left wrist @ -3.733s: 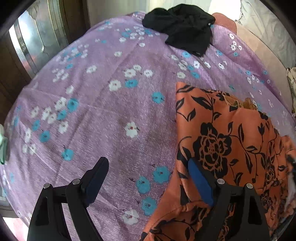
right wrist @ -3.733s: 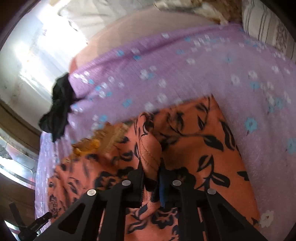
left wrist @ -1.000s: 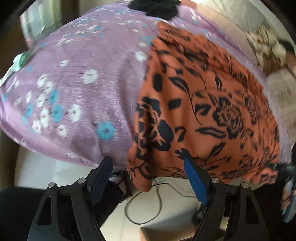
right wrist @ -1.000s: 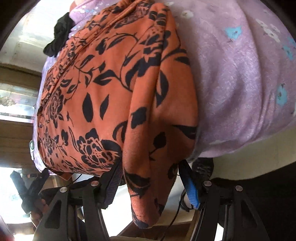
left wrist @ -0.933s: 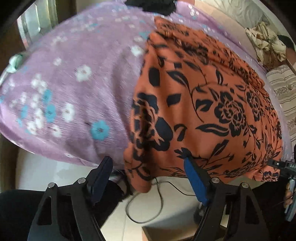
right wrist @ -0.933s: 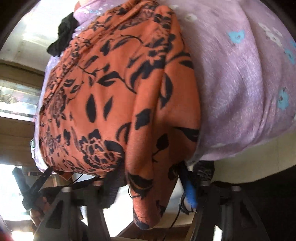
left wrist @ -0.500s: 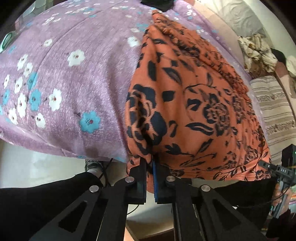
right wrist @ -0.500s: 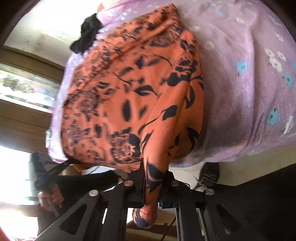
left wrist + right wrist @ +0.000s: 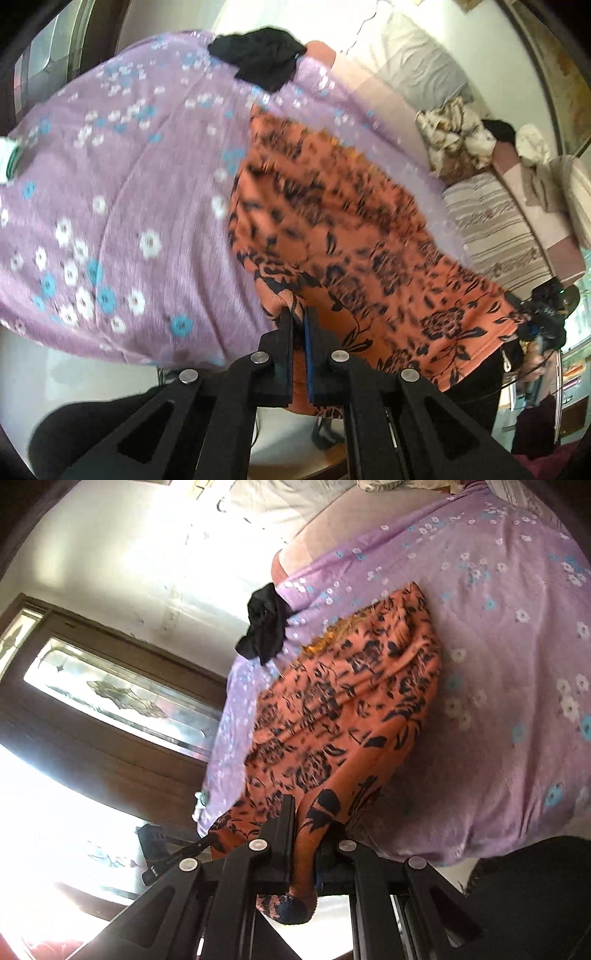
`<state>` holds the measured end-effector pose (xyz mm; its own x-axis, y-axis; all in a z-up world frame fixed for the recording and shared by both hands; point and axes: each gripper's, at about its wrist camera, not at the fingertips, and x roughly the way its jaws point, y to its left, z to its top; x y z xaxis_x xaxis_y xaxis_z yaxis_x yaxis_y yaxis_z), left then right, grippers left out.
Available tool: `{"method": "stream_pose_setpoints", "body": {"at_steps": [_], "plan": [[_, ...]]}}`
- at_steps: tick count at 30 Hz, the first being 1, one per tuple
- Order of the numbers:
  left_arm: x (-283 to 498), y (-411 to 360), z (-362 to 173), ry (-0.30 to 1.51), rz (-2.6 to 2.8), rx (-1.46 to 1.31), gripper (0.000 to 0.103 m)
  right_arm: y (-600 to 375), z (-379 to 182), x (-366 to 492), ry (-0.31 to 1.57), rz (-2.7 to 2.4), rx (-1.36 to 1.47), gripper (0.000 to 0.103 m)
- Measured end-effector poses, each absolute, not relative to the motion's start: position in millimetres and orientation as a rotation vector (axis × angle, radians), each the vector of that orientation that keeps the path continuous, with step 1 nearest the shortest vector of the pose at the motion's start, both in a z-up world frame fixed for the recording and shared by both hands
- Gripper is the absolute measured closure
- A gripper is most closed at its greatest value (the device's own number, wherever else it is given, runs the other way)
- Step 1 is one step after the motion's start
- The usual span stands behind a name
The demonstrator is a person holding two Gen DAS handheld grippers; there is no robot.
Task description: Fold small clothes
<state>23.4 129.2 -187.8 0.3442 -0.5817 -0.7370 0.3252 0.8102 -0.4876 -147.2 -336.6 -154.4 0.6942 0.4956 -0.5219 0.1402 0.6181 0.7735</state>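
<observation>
Left tool [image 9: 298, 314]: clamping near hem of orange black-floral cloth garment [image 9: 351, 236].
Right tool [image 9: 308, 812]: clamping same hem.
Garment: lying on purple flowered bedsheet [image 9: 129, 192].

**A sunlit bedroom around a purple floral bed**

A bed under a purple floral sheet [image 9: 122, 192] fills the room's middle. At its far edge sits a black bundle of cloth [image 9: 258, 59]. Beyond it, a grey pillow [image 9: 413, 70] leans by the pale wall [image 9: 92, 542]. A striped cushion [image 9: 495, 229] and crumpled cream fabric [image 9: 454, 136] lie alongside. A dark wooden frame with patterned glass [image 9: 122, 698] stands to one side, and hard daylight washes out the wall.
</observation>
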Motion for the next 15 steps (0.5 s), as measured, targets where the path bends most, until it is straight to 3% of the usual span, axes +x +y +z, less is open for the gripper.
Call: {"method": "stream_pose_setpoints", "body": {"at_steps": [6, 15], "plan": [[56, 124, -165, 1.062, -0.628, -0.292, 0.098, -363, -139, -118, 0.728, 0.221, 0.948, 0.095], [204, 81, -131, 1.0, -0.598, -0.356, 0.098, -442, -136, 10, 0.598, 0.027, 1.023, 0.095]]}}
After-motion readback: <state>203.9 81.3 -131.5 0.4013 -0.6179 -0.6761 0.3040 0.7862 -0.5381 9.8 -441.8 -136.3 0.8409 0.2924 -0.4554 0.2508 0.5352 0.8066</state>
